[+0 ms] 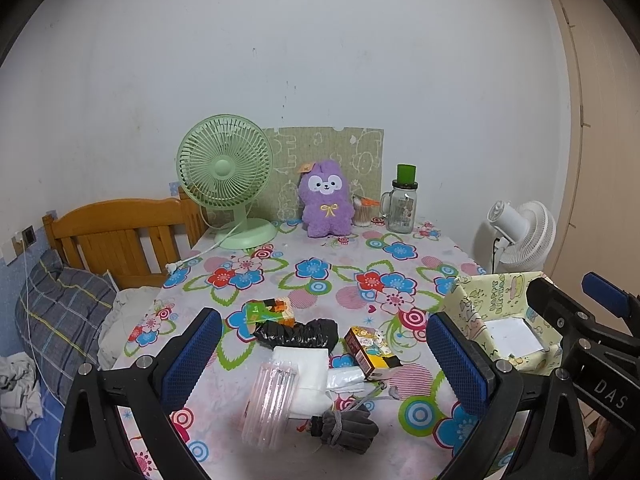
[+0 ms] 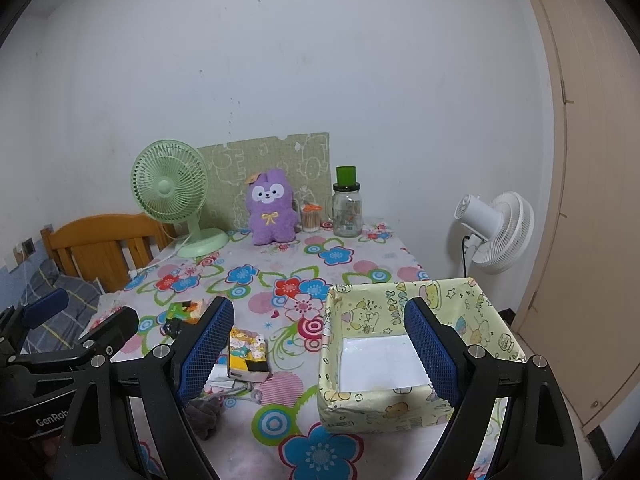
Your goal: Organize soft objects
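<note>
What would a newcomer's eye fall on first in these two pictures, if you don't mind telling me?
Probably the purple plush rabbit sitting upright at the far edge of the flowered tablecloth, with the green desk fan beside it on the left. Next comes the open, empty yellow cartoon-print box at the near right of the table, and the clutter of small items near the front, among them a grey glove.

We are seeing a grey fleece glove (image 1: 347,429) lying crumpled at lower centre, a black crinkled plastic bag (image 1: 298,333) resting mid-frame, white folded tissue (image 1: 306,372) sitting between them, and the empty yellow cartoon-print box (image 2: 404,354) standing open at right.
</note>
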`<state>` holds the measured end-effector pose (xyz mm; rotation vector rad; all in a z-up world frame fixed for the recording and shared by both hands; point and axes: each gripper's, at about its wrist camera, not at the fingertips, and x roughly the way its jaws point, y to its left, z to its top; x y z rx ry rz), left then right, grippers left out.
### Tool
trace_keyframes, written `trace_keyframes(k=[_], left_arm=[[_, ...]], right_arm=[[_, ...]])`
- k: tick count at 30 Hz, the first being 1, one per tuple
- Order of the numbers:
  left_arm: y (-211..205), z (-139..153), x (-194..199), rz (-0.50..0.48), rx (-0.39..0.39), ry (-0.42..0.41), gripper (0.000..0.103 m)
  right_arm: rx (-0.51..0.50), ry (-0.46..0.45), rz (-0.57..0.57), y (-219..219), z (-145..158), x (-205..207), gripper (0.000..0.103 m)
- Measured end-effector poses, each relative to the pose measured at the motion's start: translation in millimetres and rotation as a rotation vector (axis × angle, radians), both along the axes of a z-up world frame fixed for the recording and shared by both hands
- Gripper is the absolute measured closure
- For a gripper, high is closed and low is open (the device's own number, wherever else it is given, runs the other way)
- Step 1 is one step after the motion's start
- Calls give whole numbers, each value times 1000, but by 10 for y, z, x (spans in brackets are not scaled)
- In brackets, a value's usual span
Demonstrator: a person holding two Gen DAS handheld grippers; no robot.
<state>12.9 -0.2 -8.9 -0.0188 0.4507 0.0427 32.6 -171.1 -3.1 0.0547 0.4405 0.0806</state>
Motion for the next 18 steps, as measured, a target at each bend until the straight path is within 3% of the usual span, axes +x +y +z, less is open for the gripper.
trace_keyframes(k=[18], left_arm=[[106,-197,272,4,8,66,2]], right_arm=[[-9,61,6,190,-136,314,14]])
